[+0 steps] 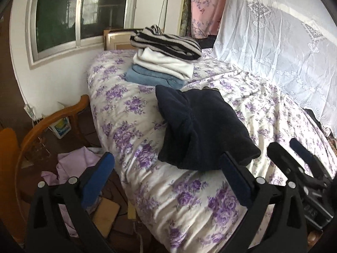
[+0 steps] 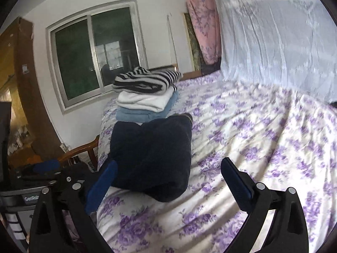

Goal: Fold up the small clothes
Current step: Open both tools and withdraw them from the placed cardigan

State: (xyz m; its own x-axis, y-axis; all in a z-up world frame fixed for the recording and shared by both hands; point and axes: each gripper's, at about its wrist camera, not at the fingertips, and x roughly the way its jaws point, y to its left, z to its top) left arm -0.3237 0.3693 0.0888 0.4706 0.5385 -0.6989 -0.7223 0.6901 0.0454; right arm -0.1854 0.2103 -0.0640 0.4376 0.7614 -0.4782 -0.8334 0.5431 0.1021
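A folded dark navy garment (image 1: 202, 128) lies on the bed with the purple-flowered sheet (image 1: 130, 113); it also shows in the right wrist view (image 2: 151, 156). Behind it stands a stack of folded clothes: striped black-and-white (image 1: 166, 41) on white (image 1: 164, 63) on light blue (image 1: 151, 77), also seen in the right wrist view (image 2: 147, 82). My left gripper (image 1: 166, 175) is open and empty, just short of the navy garment's near edge. My right gripper (image 2: 168, 179) is open and empty, its left finger beside the garment's near left corner. The right gripper also shows in the left view (image 1: 294, 158).
A wooden chair (image 1: 52, 124) and lilac cloth (image 1: 69, 164) on the floor lie left of the bed. A white lace-covered pile (image 1: 273, 52) stands at the right on the bed. A window (image 2: 88, 59) is in the far wall.
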